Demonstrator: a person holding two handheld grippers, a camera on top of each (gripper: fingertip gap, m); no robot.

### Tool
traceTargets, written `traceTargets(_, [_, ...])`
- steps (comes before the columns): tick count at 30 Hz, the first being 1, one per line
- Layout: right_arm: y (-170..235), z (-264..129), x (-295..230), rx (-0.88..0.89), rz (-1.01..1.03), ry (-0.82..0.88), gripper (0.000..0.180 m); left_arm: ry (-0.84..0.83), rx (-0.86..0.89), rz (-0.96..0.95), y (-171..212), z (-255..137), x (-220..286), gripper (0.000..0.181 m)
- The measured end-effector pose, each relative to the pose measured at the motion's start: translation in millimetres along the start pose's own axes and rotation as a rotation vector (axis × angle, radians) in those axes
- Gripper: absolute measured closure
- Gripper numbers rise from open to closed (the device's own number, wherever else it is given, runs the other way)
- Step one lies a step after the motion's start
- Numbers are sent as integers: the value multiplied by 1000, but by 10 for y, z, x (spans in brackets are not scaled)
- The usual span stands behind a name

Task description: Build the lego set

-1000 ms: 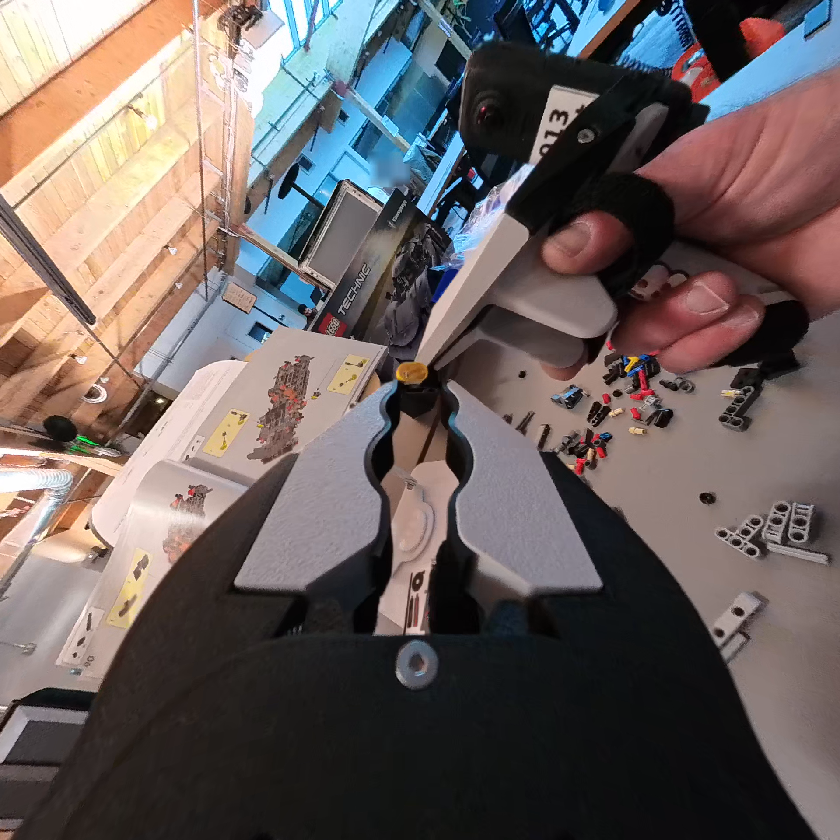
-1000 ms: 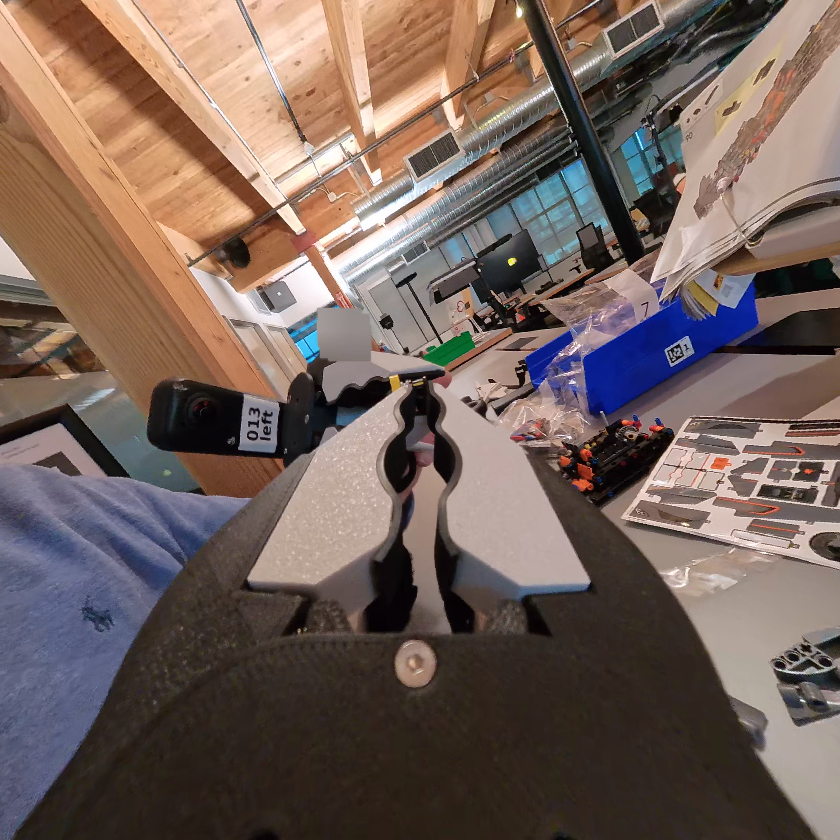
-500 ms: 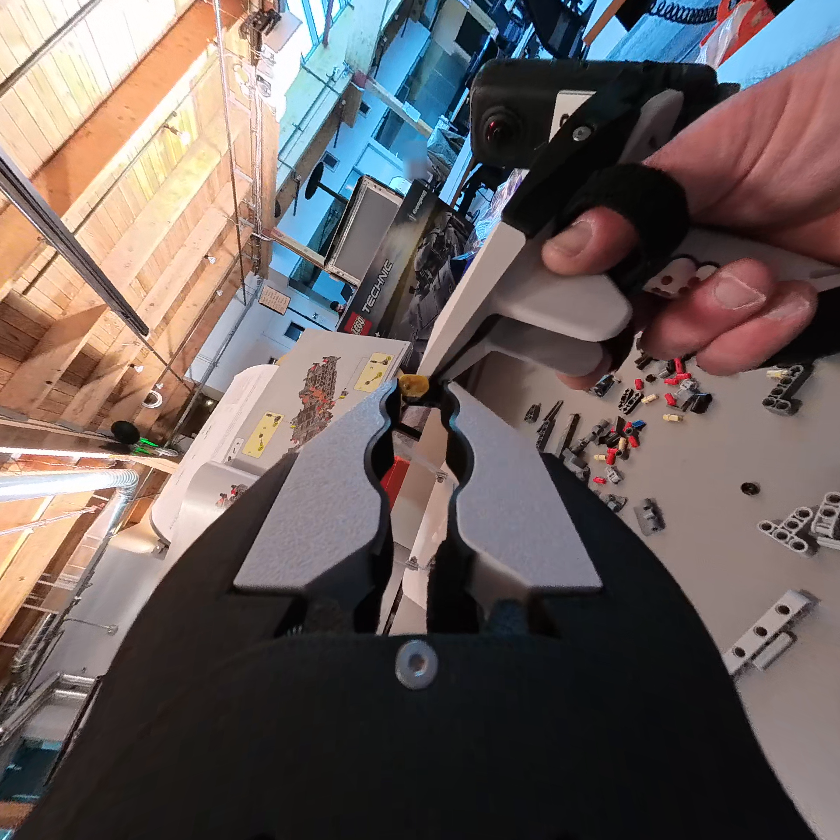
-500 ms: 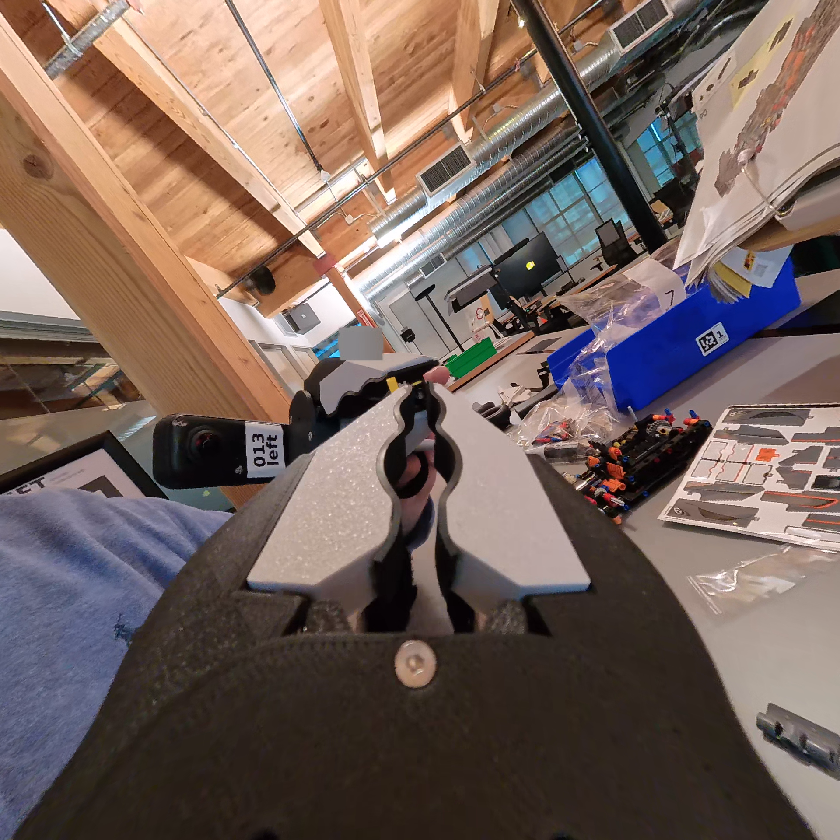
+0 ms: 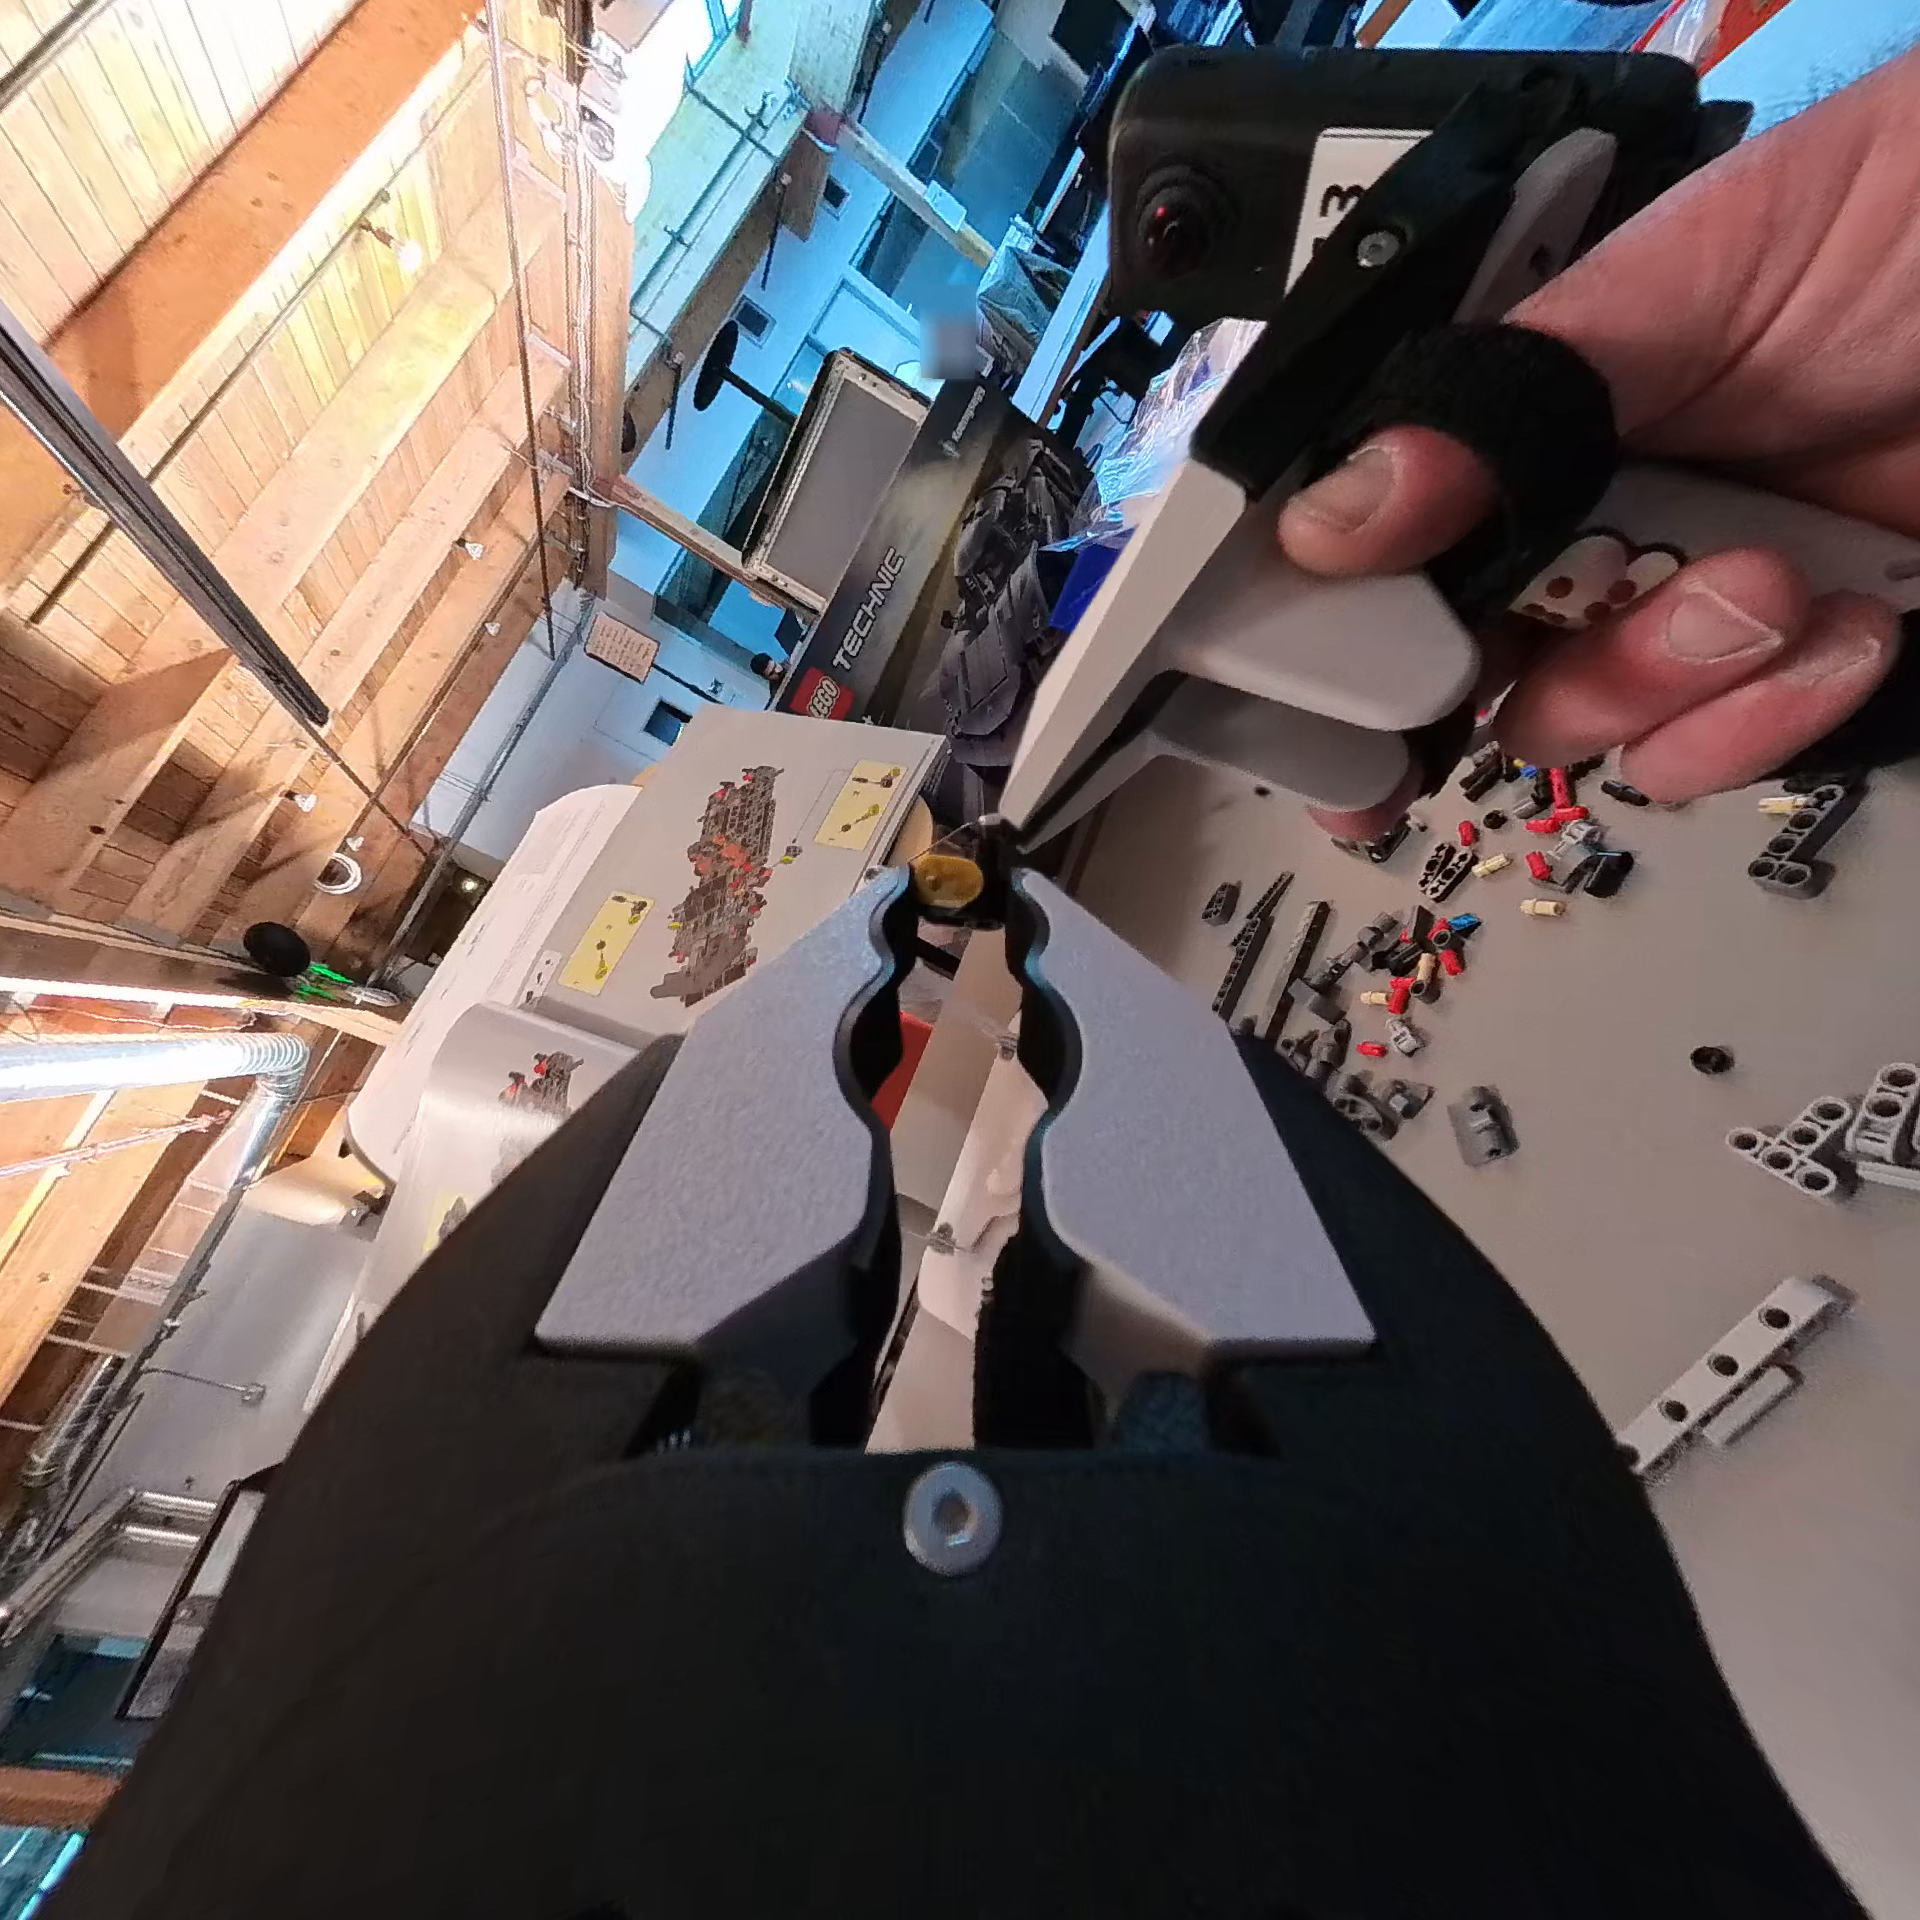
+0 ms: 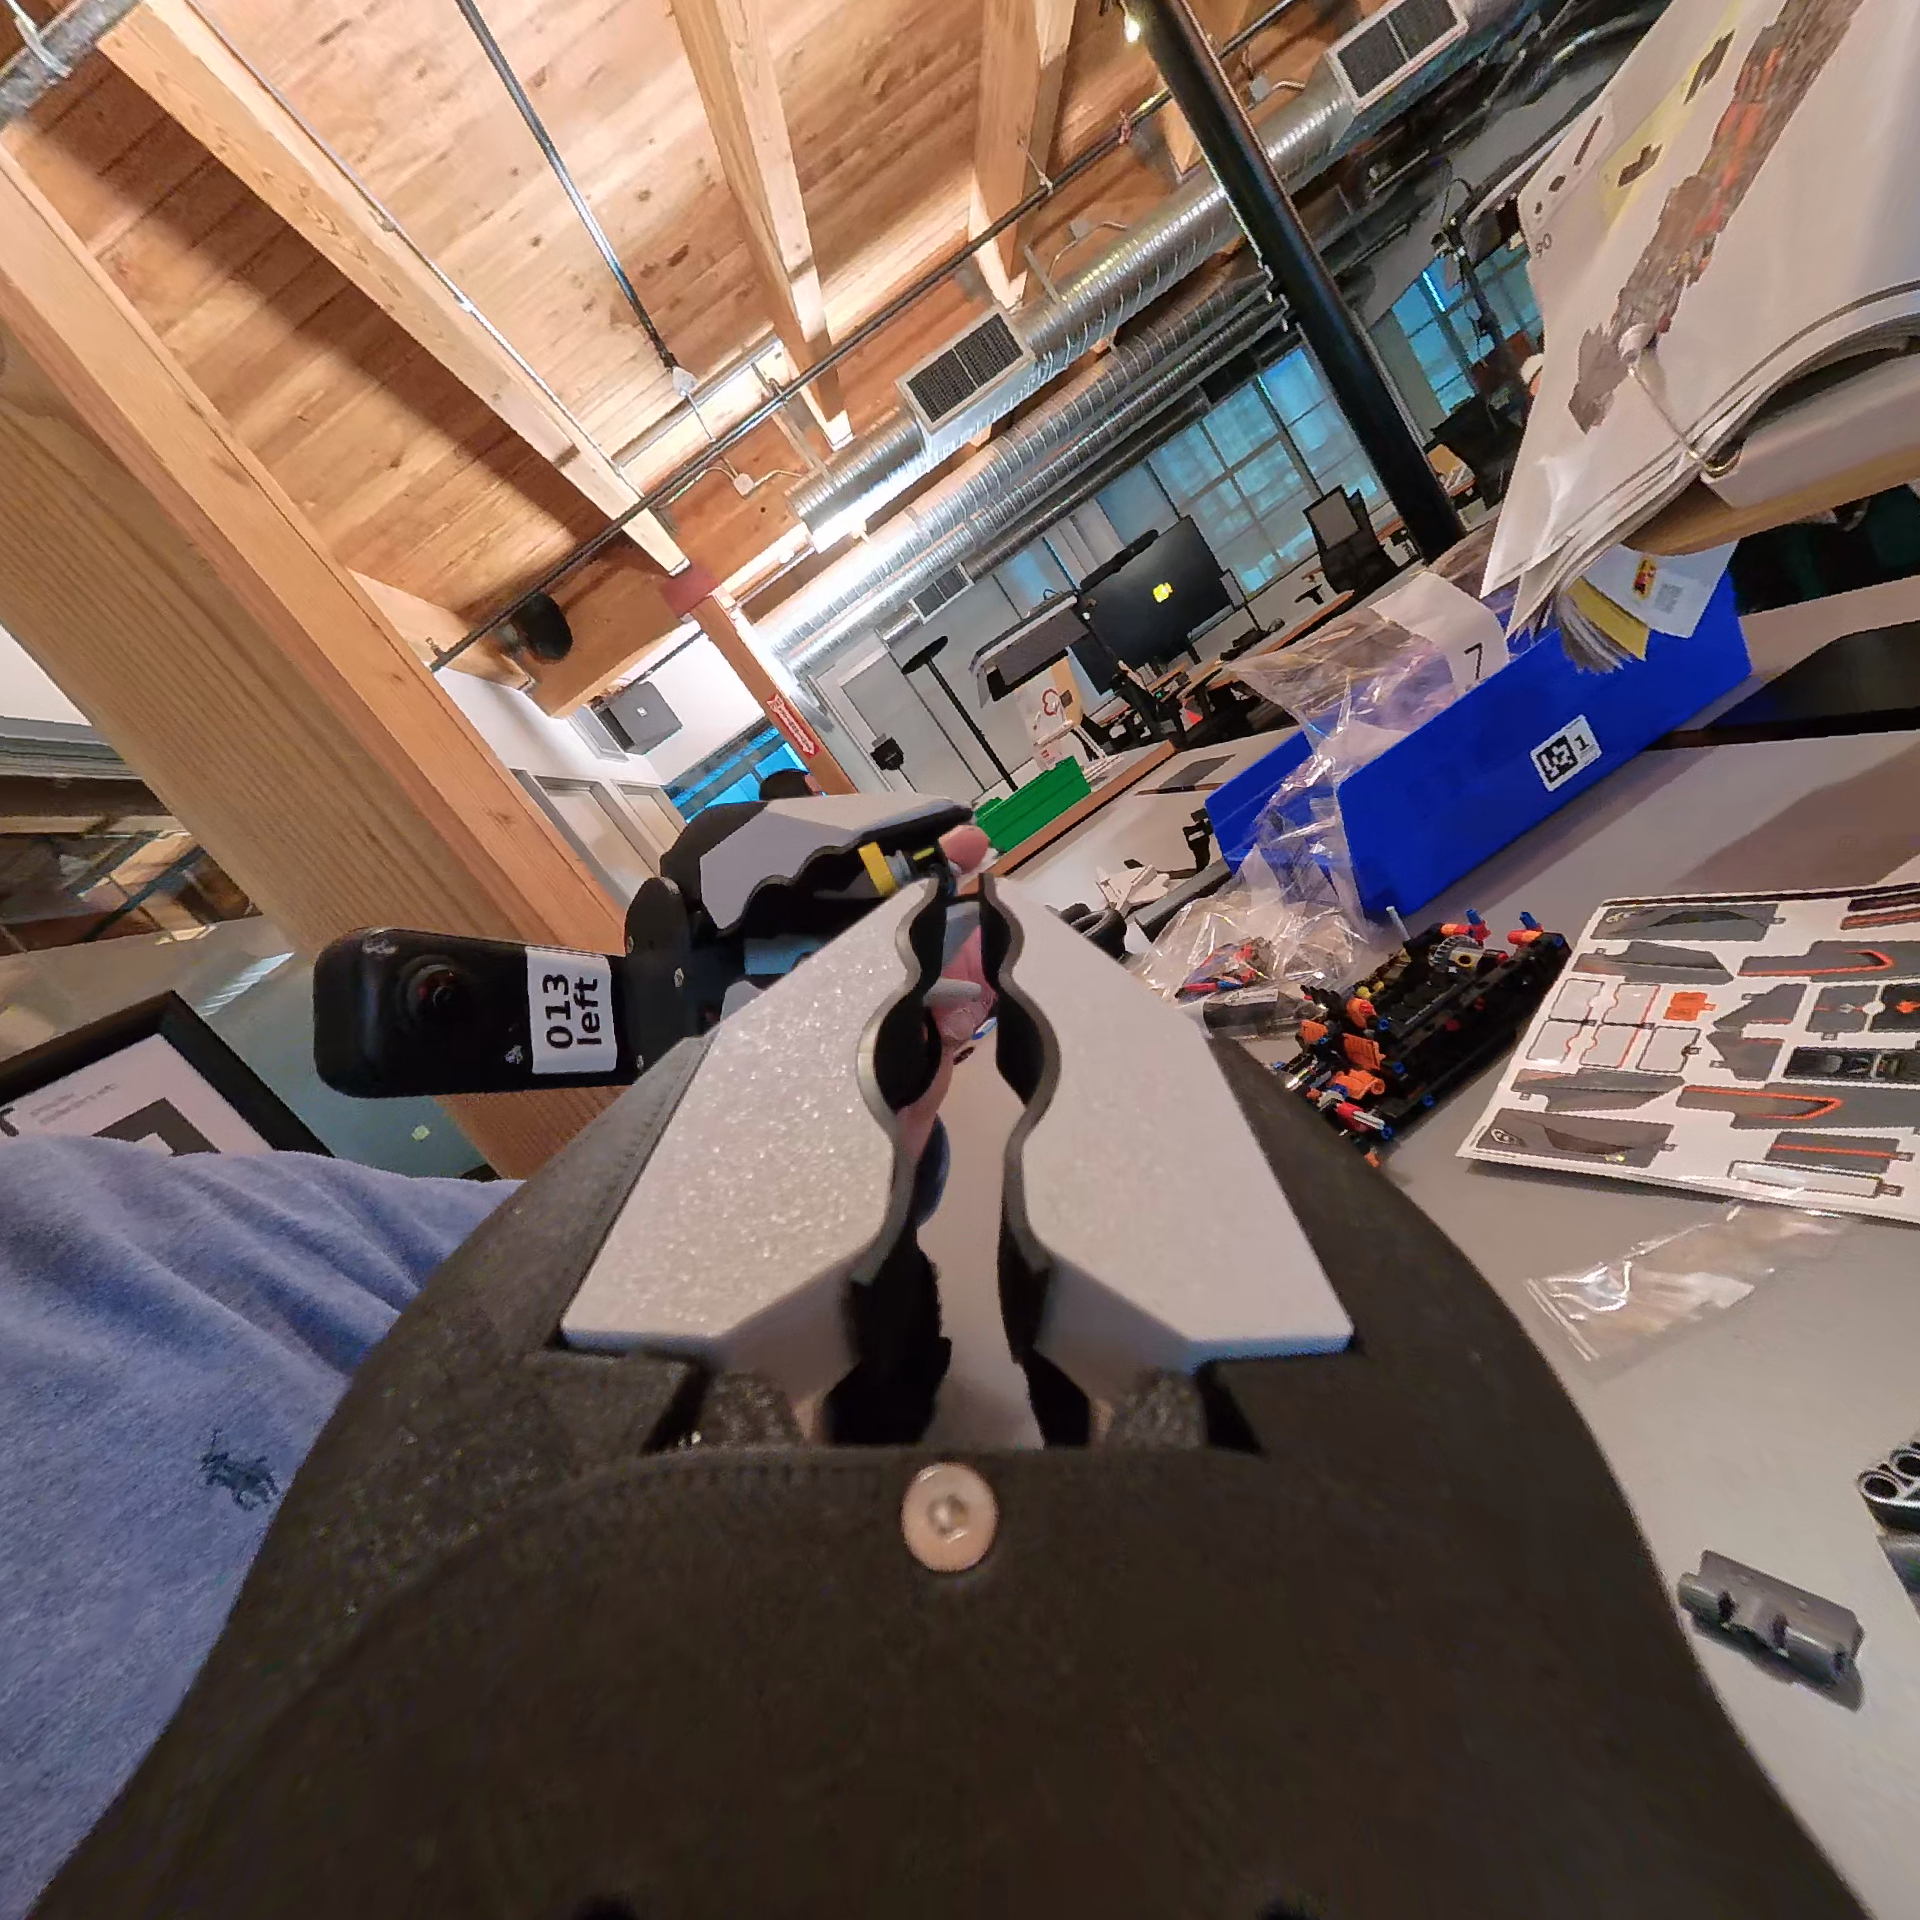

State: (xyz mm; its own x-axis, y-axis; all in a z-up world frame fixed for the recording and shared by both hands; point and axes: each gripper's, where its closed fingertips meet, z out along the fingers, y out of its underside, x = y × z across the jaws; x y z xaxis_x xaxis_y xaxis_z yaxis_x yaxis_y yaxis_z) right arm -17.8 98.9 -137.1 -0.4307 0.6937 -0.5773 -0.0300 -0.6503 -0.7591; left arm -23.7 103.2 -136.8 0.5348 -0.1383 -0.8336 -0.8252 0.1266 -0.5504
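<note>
My left gripper (image 5: 951, 894) is shut on a small black lego piece with a yellow round end (image 5: 943, 881), held up in the air above the table. My right gripper (image 5: 1013, 826), held by a hand, comes in from the upper right with its jaws closed. Its tip touches the right side of that piece. In the right wrist view my right gripper (image 6: 961, 894) points at the left gripper (image 6: 821, 862), and the yellow end (image 6: 876, 869) shows between the left gripper's tips. I cannot tell whether the right tips pinch anything.
Loose small lego parts (image 5: 1423, 945) and grey beams (image 5: 1818, 1143) lie on the grey table (image 5: 1662, 1558). An open instruction booklet (image 5: 748, 883) and the set's box (image 5: 935, 623) stand behind. A half-built black chassis (image 6: 1423, 1018), a sticker sheet (image 6: 1714, 1039) and a blue bin (image 6: 1507, 748) are to the right. The tips of both grippers are at nearly the same place.
Both grippers stay shut. The right gripper's tip has shifted from above the yellow end to its right side. In the right wrist view the left gripper has swung to the left.
</note>
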Motion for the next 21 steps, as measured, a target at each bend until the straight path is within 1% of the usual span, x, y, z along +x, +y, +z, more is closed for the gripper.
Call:
traceTargets(4, [10, 1, 3, -11, -23, 8, 175, 4, -18, -7, 66, -49, -23, 167])
traceTargets(9, [87, 22, 19, -64, -108, 53, 172, 15, -52, -15, 197, -163, -46, 167])
traceTargets(16, [212, 102, -54, -147, -214, 80, 171, 39, -111, -28, 430, -452, -83, 167])
traceTargets(21, [406, 209, -51, -236, -289, 111, 169, 33, -150, -50, 630, -656, -130, 167])
